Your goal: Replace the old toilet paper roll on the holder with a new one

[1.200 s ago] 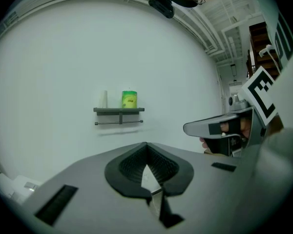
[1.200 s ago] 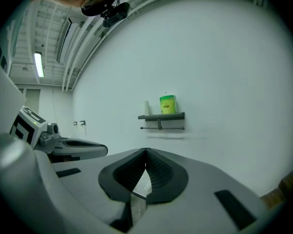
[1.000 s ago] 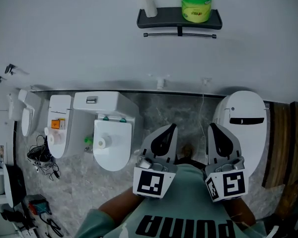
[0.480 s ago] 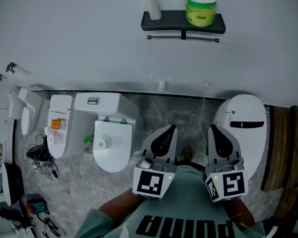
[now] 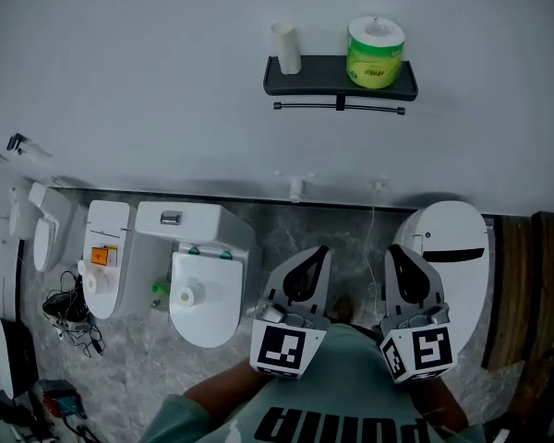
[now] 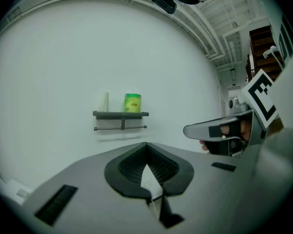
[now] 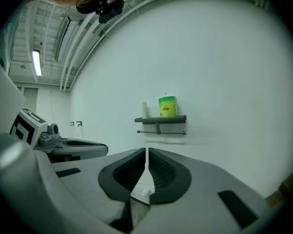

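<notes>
A dark wall shelf [image 5: 340, 78] with a thin bar [image 5: 340, 107] under it hangs on the white wall ahead. A bare cardboard tube [image 5: 284, 48] stands on its left end, and a green-wrapped new roll [image 5: 375, 53] stands on its right. The same shelf [image 6: 120, 114], tube [image 6: 103, 102] and green roll [image 6: 132, 103] show far off in the left gripper view. My left gripper [image 5: 319, 250] and right gripper [image 5: 391, 250] are held side by side near my chest, well short of the shelf. Both are shut with nothing in them. The right gripper view shows the shelf [image 7: 160, 119] and green roll [image 7: 167, 106] ahead.
A white toilet [image 5: 203, 280] with a paper roll [image 5: 189, 293] on its lid stands on the marble floor at the left. Beside it is another white fixture [image 5: 106, 245]. A white lidded unit [image 5: 452, 247] is at the right, and cables [image 5: 69, 307] lie at the lower left.
The shelf has slid lower in the head view as I moved a little toward the wall. Both grippers stayed shut and side by side.
</notes>
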Action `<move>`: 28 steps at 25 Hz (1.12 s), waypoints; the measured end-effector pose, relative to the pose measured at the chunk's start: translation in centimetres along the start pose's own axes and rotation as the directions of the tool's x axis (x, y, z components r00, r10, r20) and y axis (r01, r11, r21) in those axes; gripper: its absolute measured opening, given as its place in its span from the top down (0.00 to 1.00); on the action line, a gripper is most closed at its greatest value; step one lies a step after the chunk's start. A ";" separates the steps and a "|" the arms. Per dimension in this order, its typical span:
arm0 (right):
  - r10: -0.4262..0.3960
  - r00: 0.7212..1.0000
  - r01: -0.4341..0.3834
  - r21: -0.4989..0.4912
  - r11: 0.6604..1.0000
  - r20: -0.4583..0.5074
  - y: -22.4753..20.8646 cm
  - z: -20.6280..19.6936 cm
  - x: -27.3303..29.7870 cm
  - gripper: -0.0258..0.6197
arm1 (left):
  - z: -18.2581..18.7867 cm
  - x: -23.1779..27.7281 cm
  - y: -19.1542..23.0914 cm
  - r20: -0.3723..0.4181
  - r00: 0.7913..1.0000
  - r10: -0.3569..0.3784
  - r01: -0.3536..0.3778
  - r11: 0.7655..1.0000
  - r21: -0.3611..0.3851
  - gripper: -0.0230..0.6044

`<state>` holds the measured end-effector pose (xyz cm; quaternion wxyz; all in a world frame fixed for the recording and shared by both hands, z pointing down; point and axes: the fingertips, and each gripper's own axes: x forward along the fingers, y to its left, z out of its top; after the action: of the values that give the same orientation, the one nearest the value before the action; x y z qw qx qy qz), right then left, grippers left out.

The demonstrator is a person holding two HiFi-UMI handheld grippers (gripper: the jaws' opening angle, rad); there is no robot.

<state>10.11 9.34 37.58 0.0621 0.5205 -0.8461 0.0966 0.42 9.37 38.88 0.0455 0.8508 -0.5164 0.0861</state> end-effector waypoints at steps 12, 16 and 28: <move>-0.114 0.993 0.112 0.039 0.993 0.034 -1.6 4.7 6.8 0.73 | 3.9 6.6 5.4 0.032 0.991 -0.133 0.132 0.991 0.034 0.96; -0.159 0.986 0.157 0.051 0.986 0.045 -2.3 6.5 8.8 0.67 | 5.3 8.5 6.9 0.024 0.983 -0.185 0.183 0.982 0.043 0.96; -0.282 0.955 0.278 0.060 0.959 0.090 -3.2 10.1 13.0 0.50 | 6.3 10.8 11.6 0.030 0.952 -0.304 0.300 0.949 0.096 0.96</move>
<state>7.08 -5.70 30.75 0.0214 0.6404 -0.7635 0.0808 -4.35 -6.42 34.64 0.0081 0.9227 -0.3765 0.0824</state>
